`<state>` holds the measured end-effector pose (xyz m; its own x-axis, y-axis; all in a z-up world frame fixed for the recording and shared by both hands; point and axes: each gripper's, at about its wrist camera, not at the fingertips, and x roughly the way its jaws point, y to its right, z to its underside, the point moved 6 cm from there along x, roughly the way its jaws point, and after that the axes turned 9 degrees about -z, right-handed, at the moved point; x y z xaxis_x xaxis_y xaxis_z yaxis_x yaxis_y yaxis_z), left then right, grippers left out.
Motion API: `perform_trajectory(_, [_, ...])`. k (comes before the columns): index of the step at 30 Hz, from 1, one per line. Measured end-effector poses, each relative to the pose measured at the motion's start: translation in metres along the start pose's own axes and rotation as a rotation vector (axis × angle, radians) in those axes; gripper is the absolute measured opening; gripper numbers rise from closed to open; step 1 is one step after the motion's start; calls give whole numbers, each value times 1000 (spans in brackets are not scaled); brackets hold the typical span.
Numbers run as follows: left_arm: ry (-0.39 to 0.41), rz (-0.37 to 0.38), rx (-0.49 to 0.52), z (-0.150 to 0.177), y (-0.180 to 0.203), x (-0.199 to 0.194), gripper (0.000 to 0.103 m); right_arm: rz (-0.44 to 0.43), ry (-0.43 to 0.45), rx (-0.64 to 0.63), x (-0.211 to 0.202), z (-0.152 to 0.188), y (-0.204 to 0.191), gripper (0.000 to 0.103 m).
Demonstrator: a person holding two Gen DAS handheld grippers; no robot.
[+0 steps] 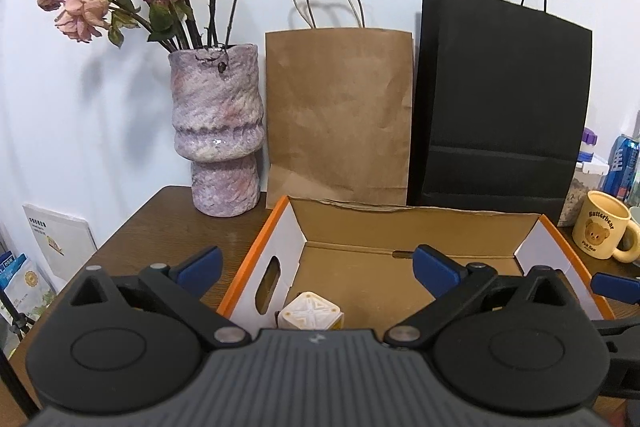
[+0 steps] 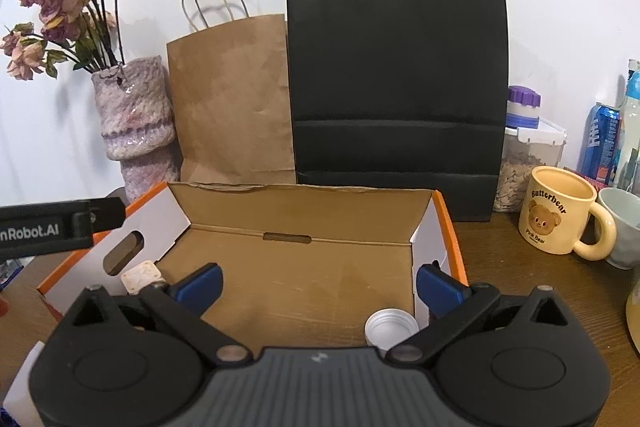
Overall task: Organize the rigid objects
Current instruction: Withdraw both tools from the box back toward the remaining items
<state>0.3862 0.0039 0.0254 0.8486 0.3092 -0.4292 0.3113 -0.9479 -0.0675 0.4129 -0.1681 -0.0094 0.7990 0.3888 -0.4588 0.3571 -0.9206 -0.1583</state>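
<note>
**Stock entry: open carton on the counter, two rigid items lodged**

Container: one cardboard box (image 2: 304, 267), orange outside and white-lined at the ends, is set open on the wooden counter (image 2: 520, 291) in front of a brown paper bag (image 2: 232, 99) and a black paper bag (image 2: 396, 75).

Contents, as seen:
- One cream cube (image 1: 310, 315) with a relief pattern is lodged at the box's left end, near the cut-out handle; it is also glimpsed in the right wrist view (image 2: 141, 277).
- One small round silver tin (image 2: 390, 325) is lodged on the box floor toward the right end.

The remaining floor between them is shown bare.

Tools:
- The left claw (image 1: 318, 263) is held over the near left part of the box, jaws spread wide, nothing between them; the cube lies below and apart from the pads.
- The right claw (image 2: 318, 281) is held likewise over the near right part, jaws spread wide and empty; the tin sits just beside its right finger, not gripped.

Not filed: a bear mug (image 2: 560, 211), a pale cup, a seed jar and drink cans are left standing on the counter to the right; a vase (image 1: 218, 131) of dried roses stands at the left.

Status, as judged: two items are deposited and released. Whether the mug and its neighbours are meant for the box cannot be told.
</note>
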Motion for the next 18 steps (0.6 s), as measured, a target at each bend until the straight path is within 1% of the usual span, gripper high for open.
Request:
perform_trajectory(7, [32,8,-11,1,-11,-25,103,2,33,-38,-28,2,-3,103])
perform_trajectory(18, [52,25,-21,19,-32,-68,103,4,64,-87,-80,18,-4,103])
